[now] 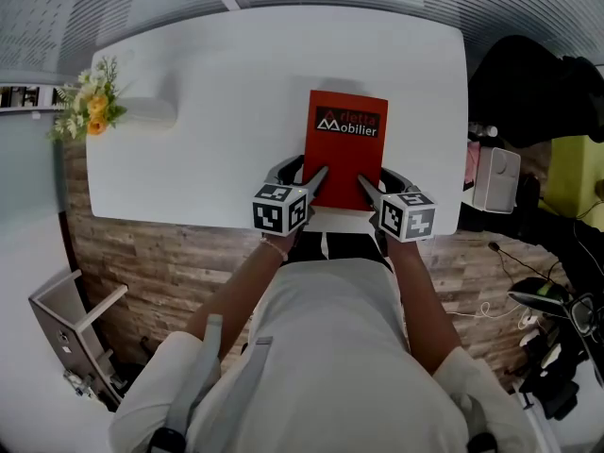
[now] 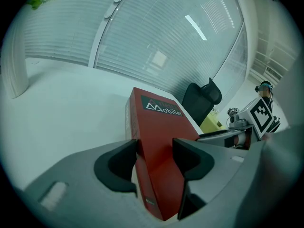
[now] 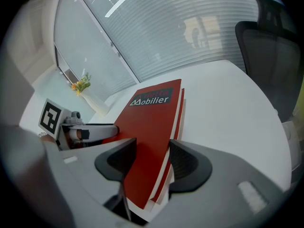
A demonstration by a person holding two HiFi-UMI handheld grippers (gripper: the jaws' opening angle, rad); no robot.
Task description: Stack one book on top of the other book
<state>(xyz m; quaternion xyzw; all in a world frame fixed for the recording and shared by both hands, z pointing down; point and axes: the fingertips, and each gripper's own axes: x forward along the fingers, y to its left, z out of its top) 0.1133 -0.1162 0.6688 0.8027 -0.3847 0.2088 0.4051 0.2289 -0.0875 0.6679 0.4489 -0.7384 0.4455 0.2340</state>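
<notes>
So we've got a white rounded table (image 1: 217, 111) on a wood-look floor (image 1: 142, 253). There's a little bunch of yellow and white flowers (image 1: 92, 102) at its far left corner and a black office chair (image 3: 275, 56) off to the right.

The red book with the white "Mobilier" lettering on a dark label (image 1: 345, 149) sits near the front edge of the table, a bit right of the middle, with its label end pointing away from us. We're holding it by its two near corners. The left gripper (image 2: 156, 156) is pinching the near left corner, one pad on the cover and the other against the side. The right gripper (image 3: 153, 158) is clamped on the near right corner the same way.

In the right gripper view we can see white page edges under the cover and another red edge below them. We can't tell if that's a second book. We also can't tell if the near end is off the table.
</notes>
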